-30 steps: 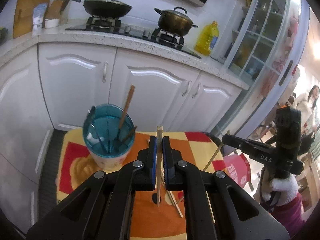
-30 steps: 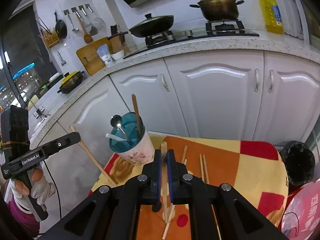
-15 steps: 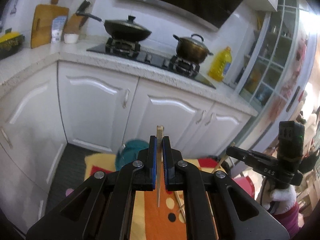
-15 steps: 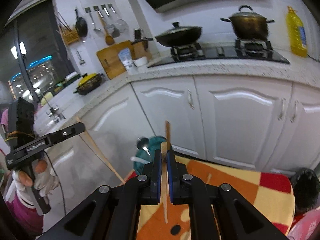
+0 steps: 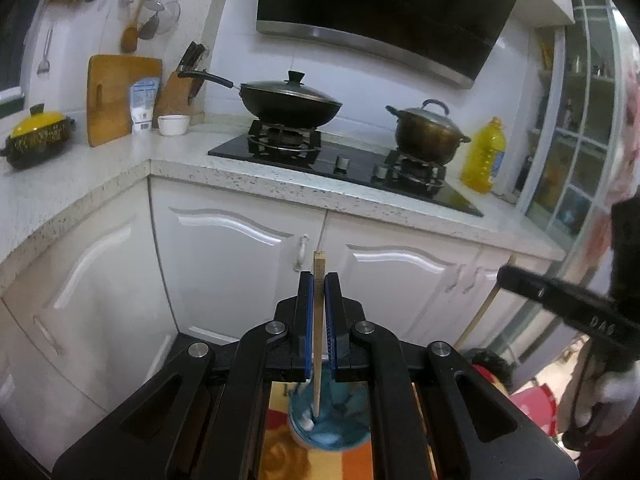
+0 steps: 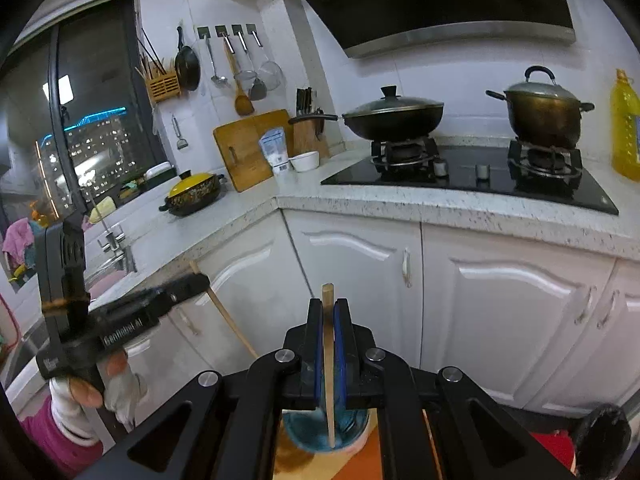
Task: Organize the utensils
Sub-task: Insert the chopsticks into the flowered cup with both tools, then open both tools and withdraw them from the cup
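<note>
White cabinets [image 5: 240, 248], speckled countertop [image 5: 100, 184]

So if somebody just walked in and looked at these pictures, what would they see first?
Probably the two black grippers up close, the left gripper and the right gripper, each pinching one wooden chopstick upright, with its tip above the blue cup down below. Behind them, a black wok and a bronze pot sit on the stove.
</note>
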Motion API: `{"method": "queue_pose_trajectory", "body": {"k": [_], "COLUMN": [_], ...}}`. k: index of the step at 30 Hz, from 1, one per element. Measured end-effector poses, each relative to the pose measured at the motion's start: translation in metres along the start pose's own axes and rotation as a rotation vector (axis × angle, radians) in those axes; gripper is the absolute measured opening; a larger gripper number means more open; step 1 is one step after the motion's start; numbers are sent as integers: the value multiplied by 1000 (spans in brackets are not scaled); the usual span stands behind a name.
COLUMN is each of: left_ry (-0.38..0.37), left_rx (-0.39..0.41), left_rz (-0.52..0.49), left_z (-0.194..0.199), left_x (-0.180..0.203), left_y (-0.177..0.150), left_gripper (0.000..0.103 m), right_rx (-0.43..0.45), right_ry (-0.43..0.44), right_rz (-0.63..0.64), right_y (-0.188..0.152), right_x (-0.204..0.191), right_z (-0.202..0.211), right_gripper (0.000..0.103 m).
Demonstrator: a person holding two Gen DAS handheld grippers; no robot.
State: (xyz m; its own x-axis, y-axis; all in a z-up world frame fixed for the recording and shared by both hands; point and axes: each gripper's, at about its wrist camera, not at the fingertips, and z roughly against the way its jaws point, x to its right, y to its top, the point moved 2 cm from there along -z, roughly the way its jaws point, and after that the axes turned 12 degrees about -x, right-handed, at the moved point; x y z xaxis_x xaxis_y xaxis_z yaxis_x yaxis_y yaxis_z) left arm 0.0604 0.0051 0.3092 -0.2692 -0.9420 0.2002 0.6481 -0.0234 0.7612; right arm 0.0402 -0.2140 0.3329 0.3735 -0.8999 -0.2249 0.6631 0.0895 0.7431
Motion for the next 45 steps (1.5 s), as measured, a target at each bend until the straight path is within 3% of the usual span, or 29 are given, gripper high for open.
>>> {"method": "queue_pose_trajectory", "body": {"k": [4,14,21,23,25,26,28,30,35,45], "left_ry": [28,47,47,34,29,18,5,-4,-6,74], "left_rx": [-22,-166,-190,-197,-202,-206,-213,-212,-187,-175], "left_rz": [-6,-3,4,27,44,60,81,92,79,18], "left_z": [-29,-94,-102,-101,-100,-98,-96,-91,-73,-52], "left_x": [2,3,6,3,0,-2,-5,-6,-2,11], "left_y": [-4,-40,-52,-53,-52,-54,-54,-57,-64,-94], "left_gripper": [4,4,4,4,5,6,13,28,48,50], "right_rx": [-18,-185,-260,-255,-247,-246,-252,-258,-252,-245], "right_ry": [-31,23,41,55,50,45,40,35,34,35], "right_rz": [-2,-78,-126,-139,-145,-146,-143,-141,-159,-172], "right_y": [0,-41,-58,-60,-63,-66,-70,-74,-83,-114], "right_x": [7,36,46,47,49,49,49,48,47,33], "right_z": [-29,-105,-121,-117,-111,-108,-106,-104,-94,-66], "right_gripper": [5,5,6,11,30,32,32,32,32,33]}}
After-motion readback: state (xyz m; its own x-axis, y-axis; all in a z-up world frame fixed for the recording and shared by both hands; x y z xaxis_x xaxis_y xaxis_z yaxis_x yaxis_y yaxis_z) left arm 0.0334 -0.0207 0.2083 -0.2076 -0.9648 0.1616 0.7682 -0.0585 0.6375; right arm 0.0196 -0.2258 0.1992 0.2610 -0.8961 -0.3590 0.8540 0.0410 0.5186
